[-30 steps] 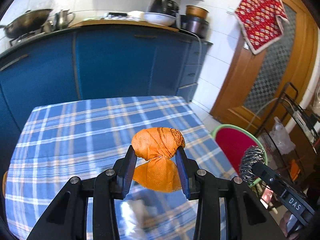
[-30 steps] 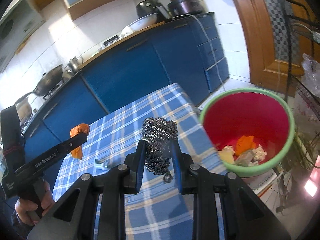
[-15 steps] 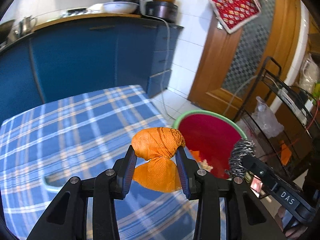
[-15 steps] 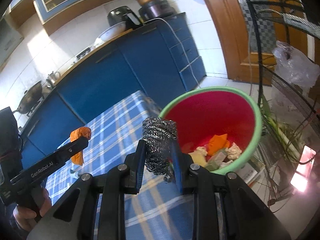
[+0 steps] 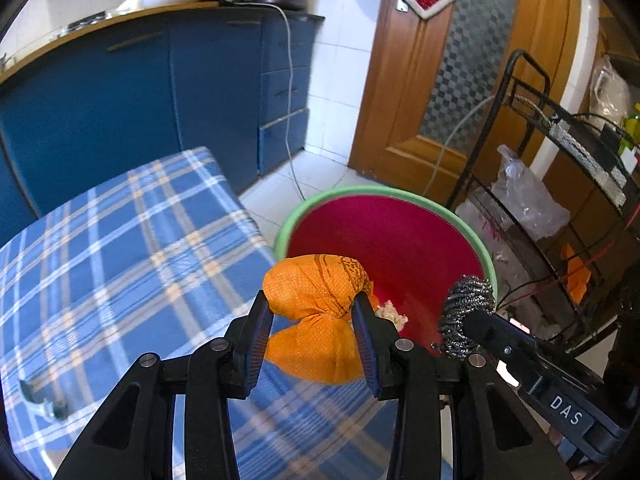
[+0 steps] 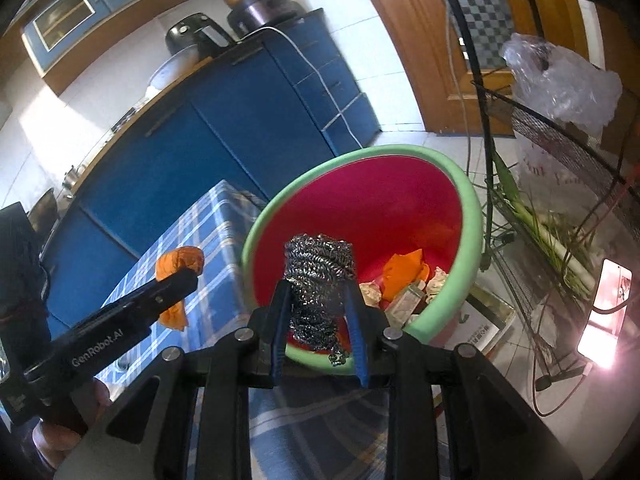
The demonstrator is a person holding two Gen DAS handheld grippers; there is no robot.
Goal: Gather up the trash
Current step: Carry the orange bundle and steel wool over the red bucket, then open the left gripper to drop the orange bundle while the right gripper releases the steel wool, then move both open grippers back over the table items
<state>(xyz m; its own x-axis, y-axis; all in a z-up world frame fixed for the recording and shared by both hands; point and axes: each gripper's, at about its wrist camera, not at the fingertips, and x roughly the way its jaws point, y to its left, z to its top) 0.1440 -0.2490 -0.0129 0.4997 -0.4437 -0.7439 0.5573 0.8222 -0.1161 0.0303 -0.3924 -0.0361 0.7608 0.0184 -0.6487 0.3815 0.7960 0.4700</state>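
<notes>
Trash items are now at the bin: the orange cloth wad (image 5: 320, 312), pinched between the left gripper (image 5: 312, 332) fingers, has travelled from mid-surface to the surface's bin-side edge. The steel scourer (image 6: 319, 280), clamped in the right gripper (image 6: 318, 332), has advanced over the green rim of the red bin (image 6: 472, 216). Judgement: both loads are near release; earlier scraps already lie inside.

Table (image 5: 120, 248): blue plaid cloth cover, left half of the left wrist frame; a small metallic item (image 5: 40, 400) (too blurred to identify) lies at its lower left.
Tiled floor (image 5: 280, 192): white, centre frame; red bin with green rim (image 5: 384, 192) stands just beside the table edge.
</notes>
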